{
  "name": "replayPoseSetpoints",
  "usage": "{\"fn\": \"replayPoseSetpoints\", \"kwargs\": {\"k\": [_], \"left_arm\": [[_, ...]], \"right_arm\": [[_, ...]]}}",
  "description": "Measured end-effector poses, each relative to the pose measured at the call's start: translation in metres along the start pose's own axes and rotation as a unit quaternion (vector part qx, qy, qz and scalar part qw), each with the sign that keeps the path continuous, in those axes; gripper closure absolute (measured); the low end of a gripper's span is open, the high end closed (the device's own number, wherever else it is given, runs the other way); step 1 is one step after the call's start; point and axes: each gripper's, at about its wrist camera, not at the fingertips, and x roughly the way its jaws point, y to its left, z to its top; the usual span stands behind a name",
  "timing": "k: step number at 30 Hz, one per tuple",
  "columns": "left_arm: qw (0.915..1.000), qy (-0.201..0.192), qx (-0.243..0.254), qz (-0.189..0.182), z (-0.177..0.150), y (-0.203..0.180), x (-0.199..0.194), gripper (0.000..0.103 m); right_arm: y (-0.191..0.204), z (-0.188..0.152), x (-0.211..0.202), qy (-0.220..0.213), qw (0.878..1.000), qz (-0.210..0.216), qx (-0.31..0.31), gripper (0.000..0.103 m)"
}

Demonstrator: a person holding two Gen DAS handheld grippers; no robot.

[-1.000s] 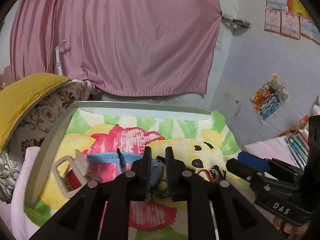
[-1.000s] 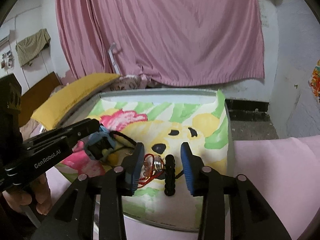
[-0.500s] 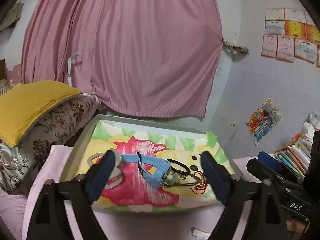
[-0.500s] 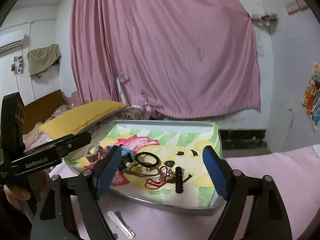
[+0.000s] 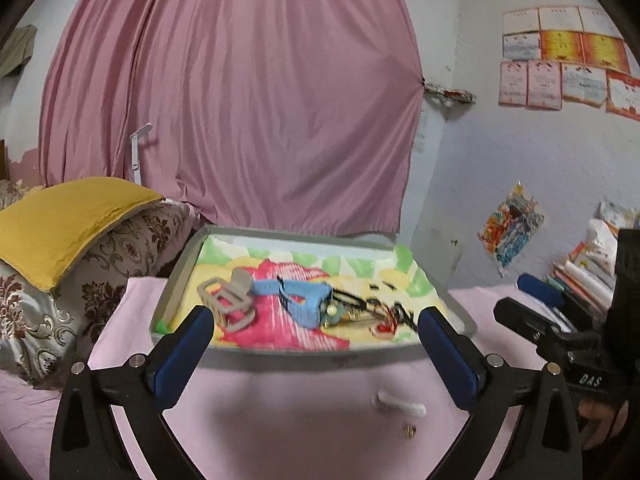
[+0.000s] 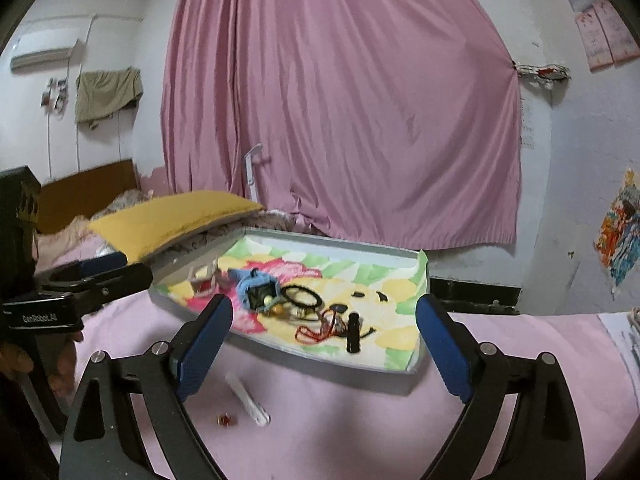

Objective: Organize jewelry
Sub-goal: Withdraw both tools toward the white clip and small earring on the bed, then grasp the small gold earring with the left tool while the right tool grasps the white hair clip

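Observation:
A metal tray (image 5: 182,270) (image 6: 402,254) lined with a cartoon print lies on the pink bedsheet. In it are a blue watch (image 5: 308,300) (image 6: 256,286), a grey clasp piece (image 5: 232,300), a black hair tie (image 6: 302,294), a red cord bracelet (image 6: 316,330) (image 5: 384,326) and a black beaded bracelet (image 6: 353,338). My left gripper (image 5: 314,350) is open and empty, held back in front of the tray. My right gripper (image 6: 322,344) is open and empty, also before the tray.
A white hair clip (image 5: 400,402) (image 6: 248,400) and a small red-gold earring (image 6: 226,420) (image 5: 409,432) lie on the sheet in front of the tray. Pillows (image 5: 68,224) lie at left, books (image 5: 584,276) at right, a pink curtain (image 5: 240,100) behind.
Both grippers have opened wide and pulled back from the tray. The jewelry that was between their fingers now lies in the tray. The clip and earring have come into view.

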Motion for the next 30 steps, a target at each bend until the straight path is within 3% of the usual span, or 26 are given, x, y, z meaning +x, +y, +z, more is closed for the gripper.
{"fn": "replayPoseSetpoints", "kwargs": {"k": [10, 12, 18, 24, 30], "left_arm": [[0.9975, 0.064, 0.012, -0.026, -0.02, -0.002, -0.001, 0.001], [0.9966, 0.075, 0.014, -0.03, -0.024, -0.005, 0.0, 0.009], [0.9916, 0.117, 0.022, -0.051, -0.035, -0.014, 0.01, 0.026], [0.9841, 0.16, 0.028, -0.071, -0.048, -0.022, 0.023, 0.046], [0.9768, 0.188, 0.044, -0.093, -0.054, -0.034, 0.031, 0.056]], "right_arm": [[0.0, -0.017, 0.002, 0.076, 0.996, 0.038, -0.026, 0.016], [0.0, -0.021, 0.008, 0.094, 0.994, 0.044, -0.029, 0.031], [0.0, -0.037, 0.028, 0.164, 0.982, 0.082, -0.033, 0.058], [0.006, -0.05, 0.047, 0.211, 0.97, 0.11, -0.043, 0.07], [0.01, -0.051, 0.054, 0.23, 0.964, 0.123, -0.052, 0.07]]}}
